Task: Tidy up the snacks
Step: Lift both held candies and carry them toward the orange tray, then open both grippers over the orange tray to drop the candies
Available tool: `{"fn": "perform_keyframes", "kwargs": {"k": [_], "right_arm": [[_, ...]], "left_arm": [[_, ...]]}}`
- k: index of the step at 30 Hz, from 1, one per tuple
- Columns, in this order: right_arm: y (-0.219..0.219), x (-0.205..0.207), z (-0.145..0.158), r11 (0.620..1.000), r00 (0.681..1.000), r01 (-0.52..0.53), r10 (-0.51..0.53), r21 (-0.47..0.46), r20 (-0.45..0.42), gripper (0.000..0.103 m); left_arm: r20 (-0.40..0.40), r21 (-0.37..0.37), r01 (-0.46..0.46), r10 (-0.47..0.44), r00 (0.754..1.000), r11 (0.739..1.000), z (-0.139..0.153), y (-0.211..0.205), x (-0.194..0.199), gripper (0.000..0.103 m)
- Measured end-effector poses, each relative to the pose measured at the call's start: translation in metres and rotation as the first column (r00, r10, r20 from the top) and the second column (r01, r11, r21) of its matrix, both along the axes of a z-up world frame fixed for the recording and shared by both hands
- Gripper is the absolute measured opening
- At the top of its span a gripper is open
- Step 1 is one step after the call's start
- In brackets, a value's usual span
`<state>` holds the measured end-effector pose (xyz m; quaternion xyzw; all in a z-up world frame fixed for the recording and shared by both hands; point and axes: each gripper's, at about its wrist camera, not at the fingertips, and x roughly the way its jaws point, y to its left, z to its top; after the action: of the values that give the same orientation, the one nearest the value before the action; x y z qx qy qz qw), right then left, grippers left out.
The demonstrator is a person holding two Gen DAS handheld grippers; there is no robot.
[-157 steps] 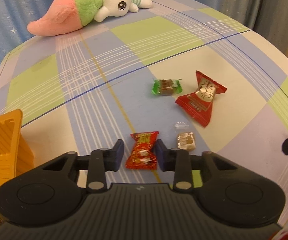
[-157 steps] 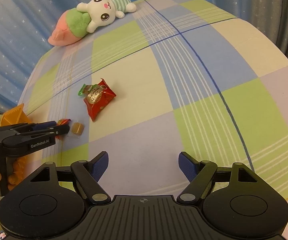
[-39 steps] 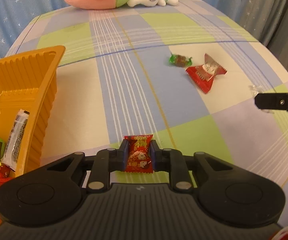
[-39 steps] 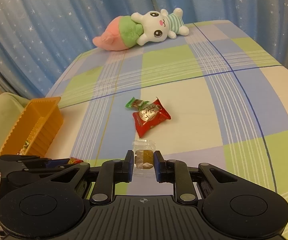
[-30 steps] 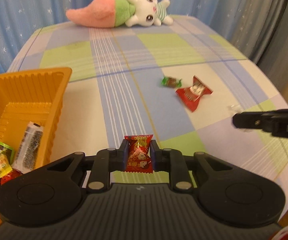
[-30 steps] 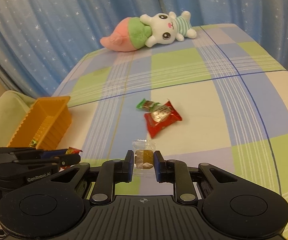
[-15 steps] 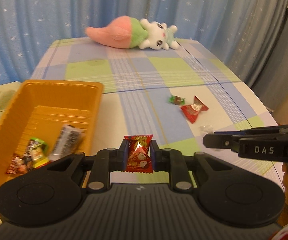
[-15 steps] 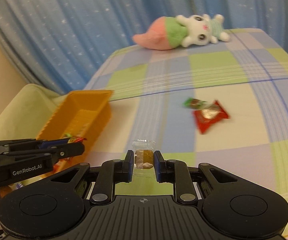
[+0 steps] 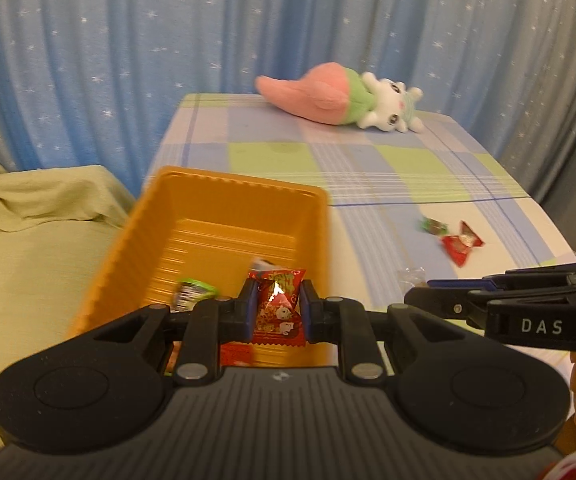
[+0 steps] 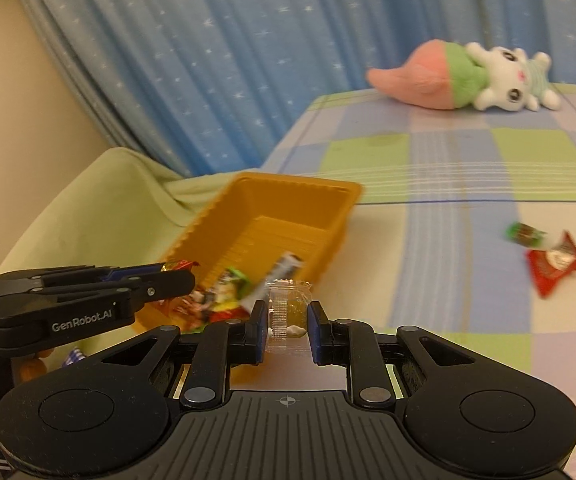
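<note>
My left gripper (image 9: pixel 276 309) is shut on a red snack packet (image 9: pixel 277 305) and holds it above the near end of the orange tray (image 9: pixel 207 192). My right gripper (image 10: pixel 288 322) is shut on a clear-wrapped brown candy (image 10: pixel 288 308), just right of the tray's near corner (image 10: pixel 340 236). Several wrapped snacks (image 10: pixel 223 292) lie in the tray. A green candy (image 9: pixel 432 225) and a red packet (image 9: pixel 462 245) lie on the checked tablecloth, also in the right wrist view (image 10: pixel 554 268). Each gripper shows in the other's view, the left (image 10: pixel 167 278) and the right (image 9: pixel 418 302).
A pink and white plush toy (image 9: pixel 340 98) lies at the far end of the table (image 9: pixel 388 168). A pale green cloth-covered seat (image 9: pixel 27 240) stands left of the tray. Blue star curtains (image 9: pixel 167 40) hang behind.
Both grippers have swung left with their snacks. The left one now hangs over the tray; the right one has come up beside the tray's corner.
</note>
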<state>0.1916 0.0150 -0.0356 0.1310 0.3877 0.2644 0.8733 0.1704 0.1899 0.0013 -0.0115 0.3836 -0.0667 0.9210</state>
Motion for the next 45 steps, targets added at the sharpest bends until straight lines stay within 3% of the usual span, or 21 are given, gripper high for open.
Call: {"fn": "perform_keyframes", "kwargs": {"k": [9,16,29,45], "right_arm": [[0.057,0.023,-0.004,0.999,0.999,-0.040,0.040,-0.004,0.003,0.021],[0.080,0.044,-0.010,0.999,0.999,-0.041,0.041,-0.036,-0.001,0.021],[0.088,0.093,-0.028,0.995,0.999,0.014,-0.017,-0.096,-0.027,0.021],[0.082,0.132,-0.038,0.993,0.996,0.068,-0.073,-0.095,-0.055,0.021]], "left_arm": [[-0.009,0.027,-0.032,0.032,0.999,0.999,-0.004,0.051,0.018,0.019],[-0.033,0.035,-0.017,0.018,0.999,0.999,-0.015,0.064,0.043,0.019],[-0.088,0.042,0.047,-0.043,0.995,0.998,-0.040,0.054,0.102,0.019],[-0.152,0.055,0.069,-0.060,0.987,0.996,-0.061,0.047,0.151,0.020]]}}
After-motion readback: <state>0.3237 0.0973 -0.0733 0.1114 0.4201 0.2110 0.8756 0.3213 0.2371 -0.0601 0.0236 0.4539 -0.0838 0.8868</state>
